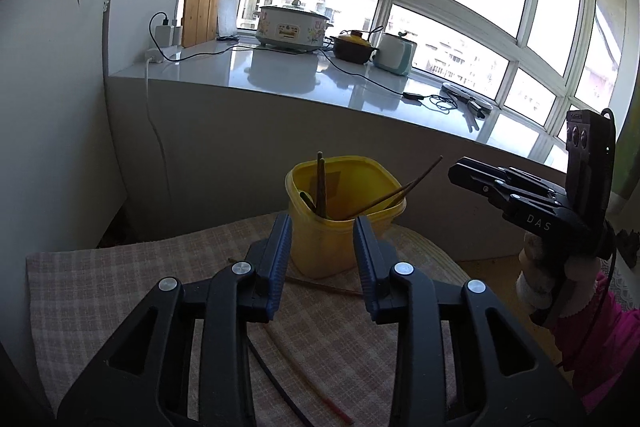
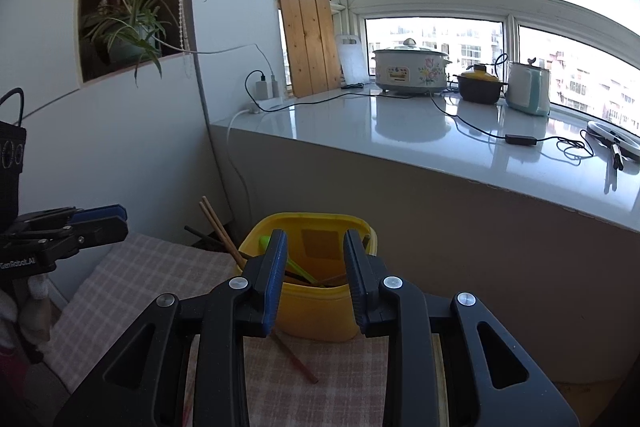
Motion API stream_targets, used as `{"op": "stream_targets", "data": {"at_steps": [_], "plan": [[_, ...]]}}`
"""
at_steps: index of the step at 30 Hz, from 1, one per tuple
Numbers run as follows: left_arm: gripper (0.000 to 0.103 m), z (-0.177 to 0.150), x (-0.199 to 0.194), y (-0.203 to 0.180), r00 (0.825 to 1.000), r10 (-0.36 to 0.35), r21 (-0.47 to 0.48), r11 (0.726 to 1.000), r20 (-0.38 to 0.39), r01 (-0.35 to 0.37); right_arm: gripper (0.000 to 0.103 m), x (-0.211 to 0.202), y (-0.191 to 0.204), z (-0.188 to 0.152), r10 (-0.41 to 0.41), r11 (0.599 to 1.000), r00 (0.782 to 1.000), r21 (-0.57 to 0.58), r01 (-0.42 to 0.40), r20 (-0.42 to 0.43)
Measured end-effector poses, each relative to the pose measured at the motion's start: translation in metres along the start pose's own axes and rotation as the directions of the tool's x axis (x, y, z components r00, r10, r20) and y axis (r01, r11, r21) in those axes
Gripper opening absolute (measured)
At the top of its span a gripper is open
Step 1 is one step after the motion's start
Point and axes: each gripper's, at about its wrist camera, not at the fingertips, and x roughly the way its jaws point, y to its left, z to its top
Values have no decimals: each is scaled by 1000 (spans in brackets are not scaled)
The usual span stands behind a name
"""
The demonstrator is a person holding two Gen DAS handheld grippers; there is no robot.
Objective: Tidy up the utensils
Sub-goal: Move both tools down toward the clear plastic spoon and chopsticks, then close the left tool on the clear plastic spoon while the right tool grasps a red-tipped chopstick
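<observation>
A yellow plastic tub stands on a checked cloth and holds several brown chopsticks leaning out of it. It also shows in the right wrist view, with a green utensil inside. My left gripper is open and empty just in front of the tub. My right gripper is open and empty over the tub's near rim; it shows from the side in the left wrist view. Loose chopsticks lie on the cloth.
A low wall with a glossy white sill runs behind the tub, carrying a slow cooker, a dark pot, a kettle and cables. A white wall is at left. A black cable crosses the cloth.
</observation>
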Motion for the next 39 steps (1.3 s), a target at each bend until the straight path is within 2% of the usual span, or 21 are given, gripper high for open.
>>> {"op": "stream_targets", "data": {"at_steps": [5, 10, 17, 23, 27, 30, 34, 39], "plan": [[31, -45, 1, 24, 990, 53, -38, 998, -130, -59, 27, 7, 19, -21, 85, 994, 993, -63, -91, -85], [31, -98, 4, 45, 960, 52, -116, 989, -275, -86, 27, 22, 45, -50, 141, 981, 972, -108, -163, -187], [31, -151, 0, 62, 920, 55, -184, 973, -388, -136, 27, 47, 71, -83, 180, 966, 935, -122, -226, -305], [31, -180, 3, 85, 909, 36, -281, 945, -415, -165, 27, 62, 89, -108, 209, 955, 895, -115, -273, -394], [31, -190, 7, 95, 910, 1, -326, 933, -414, -149, 27, 76, 99, -121, 215, 952, 868, -103, -289, -448], [31, -191, 9, 100, 915, -17, -351, 926, -404, -137, 27, 93, 104, -127, 228, 952, 838, -66, -298, -497], [31, -192, 12, 107, 920, -51, -384, 917, -389, -111, 27, 118, 106, -133, 230, 960, 797, -7, -281, -558], [31, -192, 17, 111, 920, -78, -396, 914, -383, -87, 27, 141, 108, -134, 225, 966, 767, 36, -255, -601]]}}
